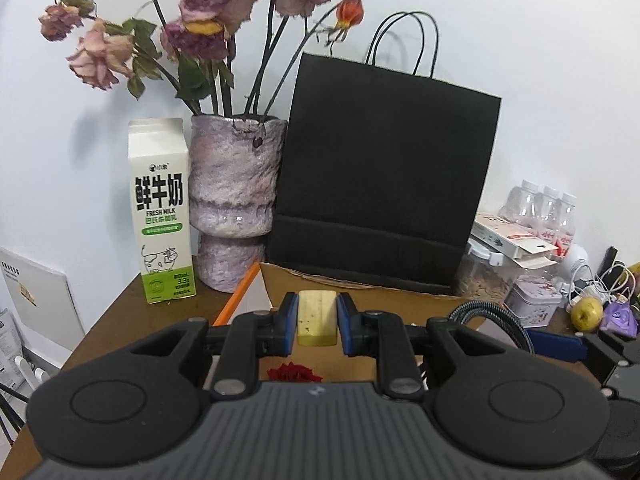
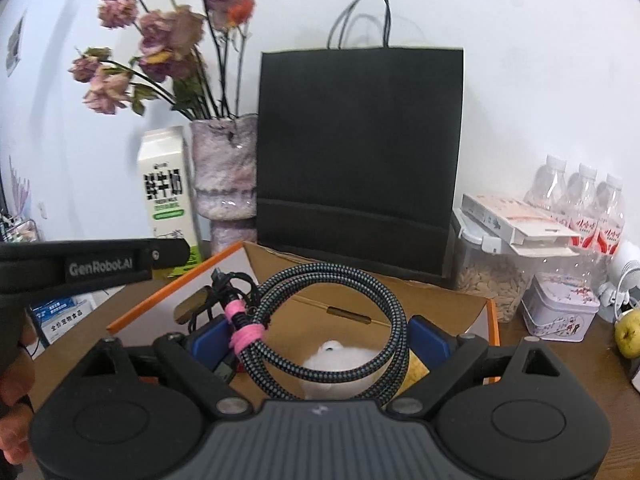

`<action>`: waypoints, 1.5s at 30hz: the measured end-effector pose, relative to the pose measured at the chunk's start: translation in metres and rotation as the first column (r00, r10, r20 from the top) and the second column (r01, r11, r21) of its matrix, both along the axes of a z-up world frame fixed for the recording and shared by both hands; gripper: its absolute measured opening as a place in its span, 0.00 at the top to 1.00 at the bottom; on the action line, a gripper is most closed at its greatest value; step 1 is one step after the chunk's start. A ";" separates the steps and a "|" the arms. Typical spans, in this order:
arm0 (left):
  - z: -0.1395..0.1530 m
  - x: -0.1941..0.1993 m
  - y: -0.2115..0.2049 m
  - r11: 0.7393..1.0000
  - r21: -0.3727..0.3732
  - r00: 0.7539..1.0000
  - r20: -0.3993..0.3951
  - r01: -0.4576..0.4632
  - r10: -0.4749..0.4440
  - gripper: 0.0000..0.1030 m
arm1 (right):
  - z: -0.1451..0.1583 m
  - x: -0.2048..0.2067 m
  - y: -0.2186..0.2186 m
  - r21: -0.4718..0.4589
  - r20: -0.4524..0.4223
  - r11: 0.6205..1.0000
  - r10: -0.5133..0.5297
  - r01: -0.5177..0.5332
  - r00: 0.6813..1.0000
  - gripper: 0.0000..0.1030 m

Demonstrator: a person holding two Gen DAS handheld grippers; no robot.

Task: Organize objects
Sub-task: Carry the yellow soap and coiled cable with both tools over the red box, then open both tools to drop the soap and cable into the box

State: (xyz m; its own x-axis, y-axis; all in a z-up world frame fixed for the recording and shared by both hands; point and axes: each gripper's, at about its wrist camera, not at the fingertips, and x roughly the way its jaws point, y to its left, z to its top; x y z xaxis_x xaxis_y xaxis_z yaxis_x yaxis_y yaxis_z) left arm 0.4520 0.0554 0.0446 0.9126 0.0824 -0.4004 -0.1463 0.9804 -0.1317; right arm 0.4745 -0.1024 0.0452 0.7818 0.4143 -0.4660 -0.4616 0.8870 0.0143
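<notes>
Left gripper (image 1: 317, 318) is clamping a pale yellow rectangular block (image 1: 316, 317); right gripper (image 2: 320, 340), jaws spread wide, is holding a coiled braided black-and-teal cable (image 2: 332, 320) over an open cardboard box (image 2: 460, 304).

- bar (image 1: 316, 318) — pale yellow, speckled
- pads (image 1: 291, 322) — blue
- cable (image 2: 320, 320) — black-and-teal braid, pink tie
- bag (image 1: 380, 184) — plain black
- vase (image 1: 234, 200) — mottled mauve
- carton (image 1: 162, 212) — white, green band, cow drawing
- box (image 2: 400, 292) — brown, orange edge

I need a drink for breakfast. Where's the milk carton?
In the left wrist view, the milk carton stands far left on the table, touching the flower vase.
</notes>
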 end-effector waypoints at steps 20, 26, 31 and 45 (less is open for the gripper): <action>-0.033 0.054 0.001 0.999 0.036 0.998 -0.064 -0.015 0.017 0.65 | -0.030 0.034 -0.008 0.030 -0.025 0.999 -0.032 0.032 0.999 0.02; -0.029 0.046 -0.004 0.994 0.085 0.998 -0.007 -0.066 0.067 0.00 | -0.028 0.031 -0.009 0.035 -0.014 0.999 -0.031 0.032 0.999 0.00; -0.030 0.046 -0.001 0.995 0.071 0.997 -0.021 -0.071 0.072 0.00 | -0.029 0.032 -0.010 0.028 -0.017 0.999 -0.041 0.042 0.999 0.00; -0.022 0.037 0.002 0.996 0.057 0.997 -0.024 -0.068 0.069 0.00 | -0.020 0.023 -0.013 0.032 0.002 0.999 -0.033 0.033 0.999 0.00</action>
State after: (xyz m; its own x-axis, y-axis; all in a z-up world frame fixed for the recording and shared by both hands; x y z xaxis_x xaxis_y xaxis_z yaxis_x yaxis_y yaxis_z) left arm 0.4889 0.0575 0.0224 0.8933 0.1672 -0.4173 -0.2159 0.9737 -0.0722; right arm 0.4973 -0.1153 0.0251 0.7960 0.4034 -0.4512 -0.4325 0.9006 0.0421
